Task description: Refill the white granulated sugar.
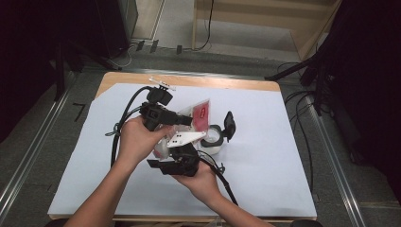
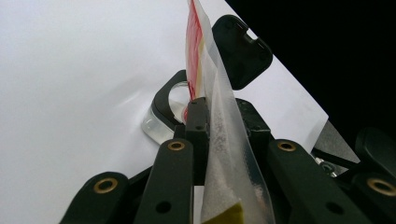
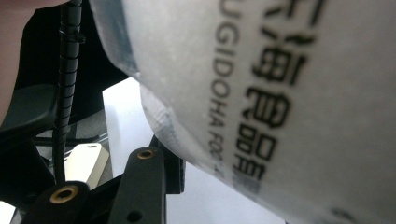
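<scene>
packet (image 2: 219, 140) pinched between left gripper (image 2: 224, 126) fingers; right gripper (image 3: 159, 172) fingers grasp its other end.

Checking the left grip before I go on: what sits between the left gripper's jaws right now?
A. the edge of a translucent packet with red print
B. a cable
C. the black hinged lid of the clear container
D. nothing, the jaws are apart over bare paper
A: in the left gripper view the left gripper has its jaws closed on the thin edge of the translucent packet, while the clear container with its black lid lies beyond on the white paper.
</scene>
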Demonstrator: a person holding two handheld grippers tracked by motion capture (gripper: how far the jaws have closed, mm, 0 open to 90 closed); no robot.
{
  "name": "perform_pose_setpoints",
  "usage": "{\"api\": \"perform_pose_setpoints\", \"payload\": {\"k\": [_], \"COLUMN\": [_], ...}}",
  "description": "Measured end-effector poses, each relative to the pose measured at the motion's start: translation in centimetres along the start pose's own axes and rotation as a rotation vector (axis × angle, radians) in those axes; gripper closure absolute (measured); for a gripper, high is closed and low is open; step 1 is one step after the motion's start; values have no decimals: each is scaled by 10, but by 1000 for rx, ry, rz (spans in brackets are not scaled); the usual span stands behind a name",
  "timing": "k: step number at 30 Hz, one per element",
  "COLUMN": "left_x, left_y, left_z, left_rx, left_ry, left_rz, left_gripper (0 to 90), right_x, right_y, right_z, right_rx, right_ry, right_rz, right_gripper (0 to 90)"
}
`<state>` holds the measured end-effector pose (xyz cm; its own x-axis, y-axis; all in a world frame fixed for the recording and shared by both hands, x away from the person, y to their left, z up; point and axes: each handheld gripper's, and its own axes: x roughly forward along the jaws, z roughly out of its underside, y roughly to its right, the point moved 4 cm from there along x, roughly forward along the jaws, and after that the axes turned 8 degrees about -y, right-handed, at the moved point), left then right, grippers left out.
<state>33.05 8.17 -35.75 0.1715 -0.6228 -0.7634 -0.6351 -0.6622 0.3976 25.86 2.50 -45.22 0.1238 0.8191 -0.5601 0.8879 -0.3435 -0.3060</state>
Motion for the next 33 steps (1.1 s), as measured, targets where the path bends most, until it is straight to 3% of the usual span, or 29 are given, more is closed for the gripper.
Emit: {"api": "perform_pose_setpoints", "payload": {"k": [33], "left_x": [1], "left_y": [0], "left_z": [-1], "left_rx": [10], "left_ry": [-5], "left_rz": [7], "left_gripper": [787], "right_x": [-1], "right_y": [0], "right_z": [1], "right_rx": [5], "right_ry": [-4], "right_rz": [9], "right_gripper": [632]}}
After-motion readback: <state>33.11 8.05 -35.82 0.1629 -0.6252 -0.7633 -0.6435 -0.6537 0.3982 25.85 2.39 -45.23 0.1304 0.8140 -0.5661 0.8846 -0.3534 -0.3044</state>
